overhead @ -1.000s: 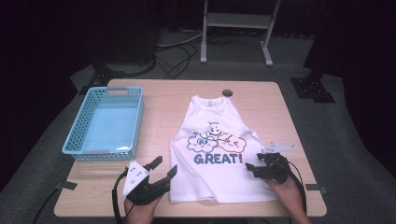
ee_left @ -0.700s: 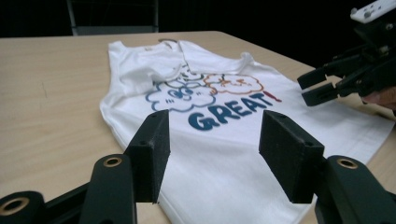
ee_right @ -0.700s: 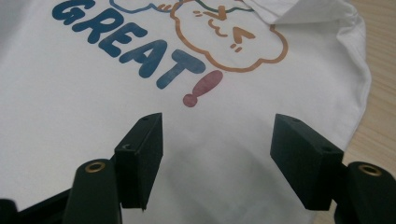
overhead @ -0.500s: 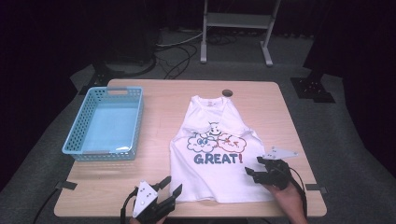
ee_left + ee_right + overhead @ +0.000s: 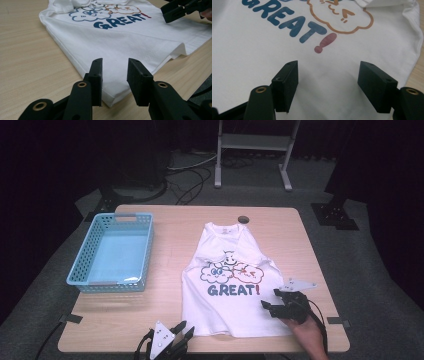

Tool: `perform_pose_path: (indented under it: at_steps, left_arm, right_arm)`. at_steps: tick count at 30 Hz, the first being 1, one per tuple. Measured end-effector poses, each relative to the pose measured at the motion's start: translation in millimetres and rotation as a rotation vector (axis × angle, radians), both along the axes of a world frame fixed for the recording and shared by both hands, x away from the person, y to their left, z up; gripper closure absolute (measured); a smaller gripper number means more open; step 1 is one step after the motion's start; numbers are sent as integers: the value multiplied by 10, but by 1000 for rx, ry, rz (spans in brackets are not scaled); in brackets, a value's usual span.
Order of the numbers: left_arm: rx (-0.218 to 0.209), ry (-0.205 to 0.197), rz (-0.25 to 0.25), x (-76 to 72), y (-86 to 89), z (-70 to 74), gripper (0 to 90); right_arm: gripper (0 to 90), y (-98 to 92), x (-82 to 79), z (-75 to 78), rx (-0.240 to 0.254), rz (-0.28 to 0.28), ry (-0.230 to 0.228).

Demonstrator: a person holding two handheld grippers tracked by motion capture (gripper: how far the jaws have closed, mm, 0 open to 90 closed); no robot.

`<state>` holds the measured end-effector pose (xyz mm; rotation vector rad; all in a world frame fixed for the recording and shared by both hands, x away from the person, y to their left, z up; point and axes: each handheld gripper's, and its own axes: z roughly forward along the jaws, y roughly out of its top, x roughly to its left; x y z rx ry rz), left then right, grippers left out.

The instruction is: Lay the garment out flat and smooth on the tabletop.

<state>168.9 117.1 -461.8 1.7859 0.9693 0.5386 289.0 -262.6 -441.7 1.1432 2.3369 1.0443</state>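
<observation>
High view: a white cotton T-shirt printed with cartoon clouds and the word GREAT! (image 5: 230, 290) lies flat on the pale wooden table (image 5: 175, 230), hem toward the person.
Left gripper (image 5: 114, 75): jaws part open and just closing, astride the hem's near corner; no pinch on the cloth yet.
Right gripper (image 5: 328, 85): jaws wide, holding nothing, poised above the cloth just below the red exclamation mark.
Advice: likely a fold; seat the left fingers (image 5: 96, 75) fully over both layers before lifting, and shift the right to the opposite hem corner.
Beside: a light-blue plastic mesh basket (image 5: 82, 272), well apart from both.
</observation>
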Motion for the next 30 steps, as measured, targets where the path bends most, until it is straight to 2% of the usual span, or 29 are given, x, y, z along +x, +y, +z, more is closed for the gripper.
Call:
perform_pose_path:
  at_steps: [10, 18, 30]
  left_arm:
    - [55, 32, 0, 1, -23, -32, 747]
    - [80, 17, 6, -6, -31, -31, 840]
    - [68, 25, 3, -9, 3, -28, 878]
  right_arm:
    - [322, -16, -16, -24, 3, -3, -9]
    - [324, -22, -24, -33, 3, 0, -19]
    - [325, -26, -43, -48, 11, -9, -31]
